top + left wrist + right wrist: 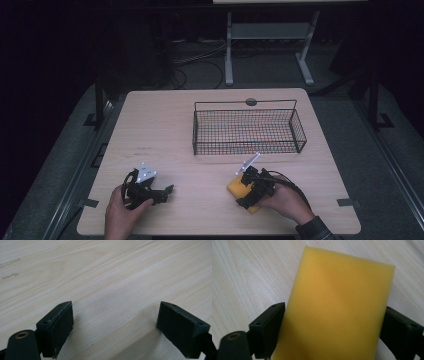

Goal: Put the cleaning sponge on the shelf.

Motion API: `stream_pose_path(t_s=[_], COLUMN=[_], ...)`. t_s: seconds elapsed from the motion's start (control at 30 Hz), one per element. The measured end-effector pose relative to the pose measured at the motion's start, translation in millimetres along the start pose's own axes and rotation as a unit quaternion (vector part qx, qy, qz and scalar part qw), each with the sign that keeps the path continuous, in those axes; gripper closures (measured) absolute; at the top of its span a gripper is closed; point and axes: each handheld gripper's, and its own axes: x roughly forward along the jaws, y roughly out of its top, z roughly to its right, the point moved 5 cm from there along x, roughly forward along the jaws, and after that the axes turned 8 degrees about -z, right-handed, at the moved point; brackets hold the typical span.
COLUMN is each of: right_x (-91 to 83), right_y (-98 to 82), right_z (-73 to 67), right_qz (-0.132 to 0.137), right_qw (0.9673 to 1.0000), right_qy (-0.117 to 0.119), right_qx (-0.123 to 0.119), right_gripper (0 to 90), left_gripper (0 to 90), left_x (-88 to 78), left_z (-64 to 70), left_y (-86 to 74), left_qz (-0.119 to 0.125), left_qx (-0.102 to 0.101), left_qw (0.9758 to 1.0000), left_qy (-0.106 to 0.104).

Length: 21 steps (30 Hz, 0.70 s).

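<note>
Thing: yellow sponge (339, 307), flat on the surface (165, 130), lower right of the high view, below the wire basket (248, 131).
Handling: likely light, soft, squashes easily; take it across its long side edges.
Right hand-held gripper (332, 332): jaws touching both sponge sides, gripping it.
Left hand-held gripper (113, 327): jaws wide apart, nothing between.
</note>
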Motion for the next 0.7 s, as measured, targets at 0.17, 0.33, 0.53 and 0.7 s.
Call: stream_pose_path(t_s=[0.17,0.33,0.53,0.7], right_x=[-0.5,-1.8,-3.9,-9.2], right_y=[-0.4,-1.3,-1.8,-1.9], right_z=[-0.2,-0.1,-0.2,0.3], right_qz=[0.000,-0.001,-0.002,0.001], right_qw=[1.0000,1.0000,1.0000,1.0000], right_qy=[0.003,0.003,0.005,0.008], right_qx=[-0.001,-0.004,-0.005,-0.004], right_gripper=[14.2,16.7,18.7,19.4], left_gripper=[12.8,12.8,12.8,12.8], left_x=[0.0,0.0,-0.1,-0.1], left_z=[0.0,0.1,0.1,0.1], left_y=[0.0,-0.1,-0.1,-0.1], left_qz=[0.000,0.000,0.000,0.000], left_qx=[0.000,-0.001,-0.001,-0.001], left_qw=[1.0000,1.0000,1.0000,1.0000], left_qy=[0.000,0.000,0.001,0.001])
